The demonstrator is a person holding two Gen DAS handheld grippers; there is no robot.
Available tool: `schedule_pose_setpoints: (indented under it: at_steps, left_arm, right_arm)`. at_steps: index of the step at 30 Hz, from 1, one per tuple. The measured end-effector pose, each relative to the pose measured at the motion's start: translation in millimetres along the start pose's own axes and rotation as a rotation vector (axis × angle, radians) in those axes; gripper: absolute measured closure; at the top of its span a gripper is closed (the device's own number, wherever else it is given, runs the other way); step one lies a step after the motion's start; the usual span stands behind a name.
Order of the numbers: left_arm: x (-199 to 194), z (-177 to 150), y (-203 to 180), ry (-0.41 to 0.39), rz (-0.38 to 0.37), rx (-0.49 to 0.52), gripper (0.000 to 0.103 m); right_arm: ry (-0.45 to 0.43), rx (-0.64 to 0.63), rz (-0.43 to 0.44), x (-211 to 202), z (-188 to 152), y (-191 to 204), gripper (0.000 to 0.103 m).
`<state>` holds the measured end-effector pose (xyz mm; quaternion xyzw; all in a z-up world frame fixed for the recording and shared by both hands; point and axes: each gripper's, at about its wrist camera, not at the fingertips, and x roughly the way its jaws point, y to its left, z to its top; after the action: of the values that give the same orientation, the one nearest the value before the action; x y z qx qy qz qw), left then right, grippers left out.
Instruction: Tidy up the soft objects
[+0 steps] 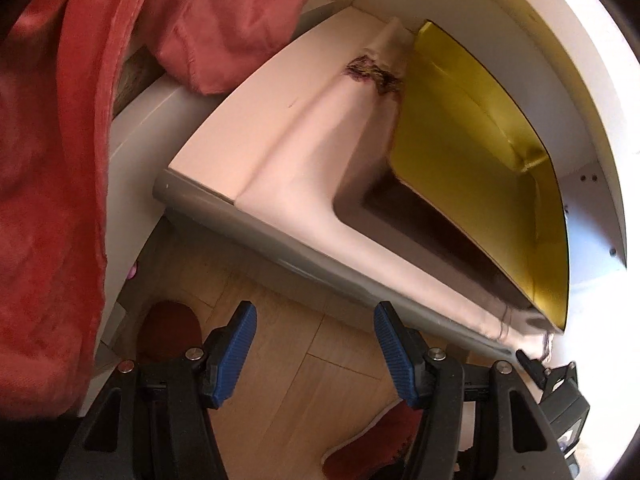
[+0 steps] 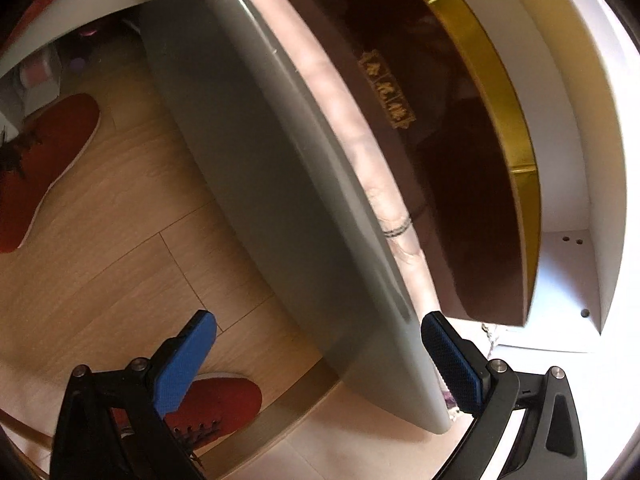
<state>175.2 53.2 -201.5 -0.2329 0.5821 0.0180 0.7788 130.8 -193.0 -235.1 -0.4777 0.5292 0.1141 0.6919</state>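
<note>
Both grippers (image 1: 316,354) (image 2: 320,364) hover open over pink cloth (image 1: 256,152).

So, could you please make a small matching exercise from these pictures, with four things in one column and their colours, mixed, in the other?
Things:
1. pads of the left gripper
2. blanket
3. drawer front
4. box in the drawer

Colours:
A. grey
B. dark brown with gold
C. blue
D. red

Pairs: 1-C, 2-D, 3-A, 4-B
</note>
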Motion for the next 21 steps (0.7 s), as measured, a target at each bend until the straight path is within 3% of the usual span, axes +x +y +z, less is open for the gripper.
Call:
schedule_pose_setpoints:
  at_steps: [6,13,21]
  left_arm:
    - [9.4,9.4,4.5,-0.006,0.021,-0.041,0.041]
    - [11.2,8.4,4.0,-0.021,0.035,-0.031,0.032]
    - [11.7,8.0,-0.4,-0.004,0.040,-0.042,0.028]
  right_arm:
    - [0.004,-0.012,0.005,8.8,6.6,-3.4,0.000]
    - [0.017,-0.100,-0.051,11.2,0.9,15.8,0.000]
    - [0.021,-0.125,-0.044,14.9,2.3,12.1,0.000]
